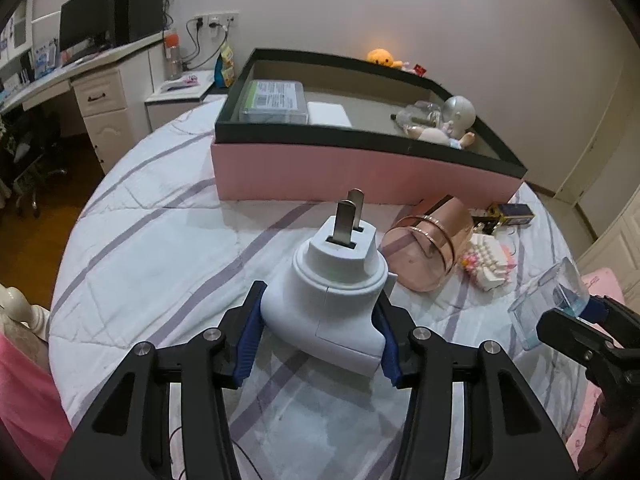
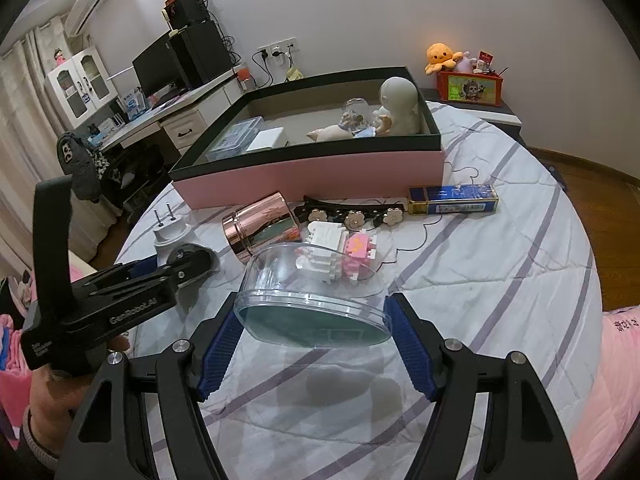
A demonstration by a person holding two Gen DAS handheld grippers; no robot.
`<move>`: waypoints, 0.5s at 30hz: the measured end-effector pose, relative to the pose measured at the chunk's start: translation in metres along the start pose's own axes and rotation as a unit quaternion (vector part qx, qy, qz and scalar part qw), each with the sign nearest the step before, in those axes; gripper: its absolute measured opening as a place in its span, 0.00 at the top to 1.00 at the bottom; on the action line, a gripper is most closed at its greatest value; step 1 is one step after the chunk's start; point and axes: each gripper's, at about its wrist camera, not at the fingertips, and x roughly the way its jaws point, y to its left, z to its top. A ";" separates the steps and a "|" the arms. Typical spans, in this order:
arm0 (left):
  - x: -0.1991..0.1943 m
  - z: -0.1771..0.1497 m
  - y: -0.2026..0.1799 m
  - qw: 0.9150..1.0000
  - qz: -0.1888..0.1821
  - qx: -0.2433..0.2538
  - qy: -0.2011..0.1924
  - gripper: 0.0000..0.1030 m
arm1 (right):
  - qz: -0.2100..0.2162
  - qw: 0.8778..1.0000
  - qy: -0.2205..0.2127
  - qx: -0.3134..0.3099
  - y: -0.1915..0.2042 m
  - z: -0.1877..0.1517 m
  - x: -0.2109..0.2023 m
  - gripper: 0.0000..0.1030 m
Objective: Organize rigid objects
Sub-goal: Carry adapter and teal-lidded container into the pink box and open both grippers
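Observation:
My left gripper [image 1: 320, 320] is shut on a white plug adapter [image 1: 336, 280]. Its blue pads press both sides, and the two metal prongs point up and away. The adapter [image 2: 171, 234] also shows at the left of the right wrist view. My right gripper [image 2: 316, 344] is shut on a clear oval plastic container [image 2: 312, 296], held tilted above the bed with its shadow below. That container [image 1: 544, 300] also appears at the right edge of the left wrist view. A pink box with a black rim [image 1: 360, 176] [image 2: 320, 176] stands open on the bed behind both.
A rose-gold cup [image 2: 260, 228] lies on its side beside white and pink block toys [image 2: 340, 248]. A flowered hair clip [image 2: 352, 214] and a blue-gold tin [image 2: 452, 198] lie before the box. Inside are a doll [image 2: 400, 106], a clear case and a white box. A desk stands far left.

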 end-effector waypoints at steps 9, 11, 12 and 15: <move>-0.025 0.007 0.001 1.000 0.001 0.003 -0.026 0.51 | 0.000 1.000 -0.015 -0.004 0.002 0.011 -0.008 0.29; -0.030 0.011 0.001 0.999 0.001 0.004 -0.032 0.51 | 0.000 1.000 -0.020 -0.008 0.002 0.017 -0.010 0.29; -0.032 0.014 0.001 0.999 0.001 0.004 -0.035 0.51 | 0.000 1.000 -0.022 -0.009 0.002 0.020 -0.011 0.29; -0.037 0.022 0.002 0.999 0.000 0.005 -0.044 0.51 | -0.001 0.999 -0.030 -0.016 0.004 0.032 -0.012 0.29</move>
